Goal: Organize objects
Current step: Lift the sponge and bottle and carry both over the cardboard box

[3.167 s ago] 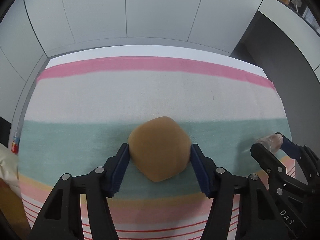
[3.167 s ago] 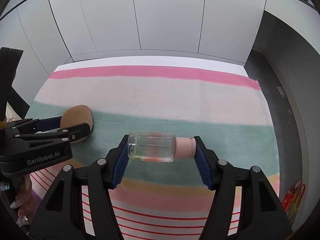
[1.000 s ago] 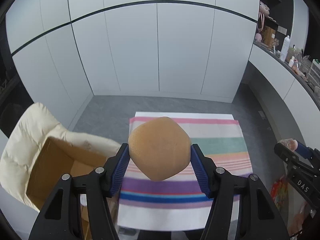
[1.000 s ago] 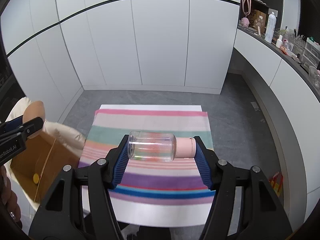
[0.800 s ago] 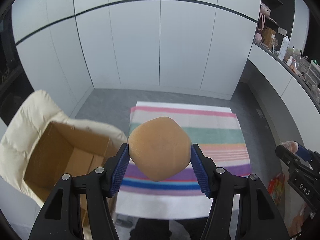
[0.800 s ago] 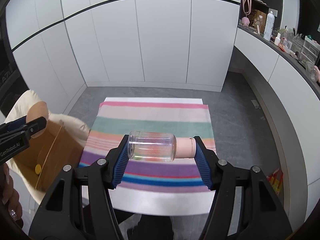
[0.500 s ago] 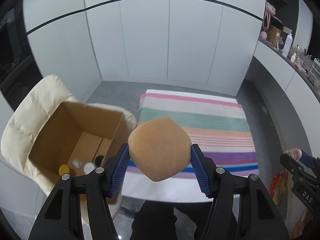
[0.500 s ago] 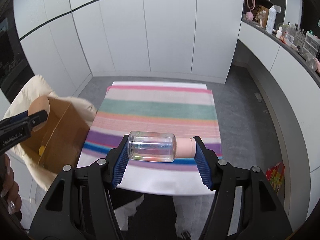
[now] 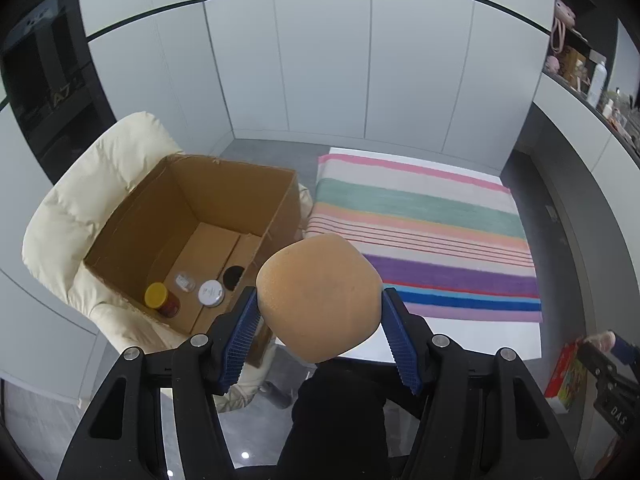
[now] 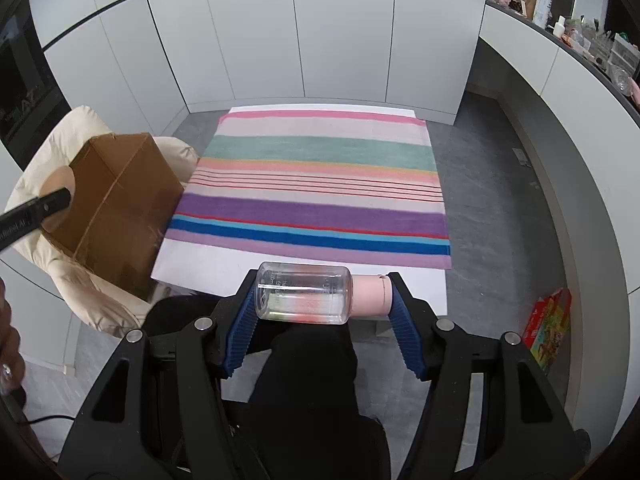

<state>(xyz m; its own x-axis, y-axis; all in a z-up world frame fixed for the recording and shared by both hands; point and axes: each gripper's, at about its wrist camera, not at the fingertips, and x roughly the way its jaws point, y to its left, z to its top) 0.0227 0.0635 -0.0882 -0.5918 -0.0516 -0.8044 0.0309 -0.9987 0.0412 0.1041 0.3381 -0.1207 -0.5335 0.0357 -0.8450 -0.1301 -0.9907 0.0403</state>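
Sponge (image 9: 319, 298), tan and rounded, sits pinched between the blue pads of the left tongs (image 9: 319, 336), which are closed against its two sides and hold it in the air beside the near right corner of an open cardboard box (image 9: 192, 236). Inside the box, on its floor, stand a yellow-lidded jar (image 9: 160, 298), a white-lidded jar (image 9: 211, 292), a small clear container (image 9: 184, 281) and a dark round item (image 9: 234, 277). The box rests on a cream padded chair (image 9: 76, 216). Right of the box lies a striped cloth (image 10: 316, 196) spread over a white desk (image 10: 200, 264). Nearer the camera than the cloth's front edge, the right tongs (image 10: 320, 320) are clamped end to end on a clear bottle (image 10: 304, 298) with a pink cap (image 10: 370, 295), carried sideways above the desk's near rim.
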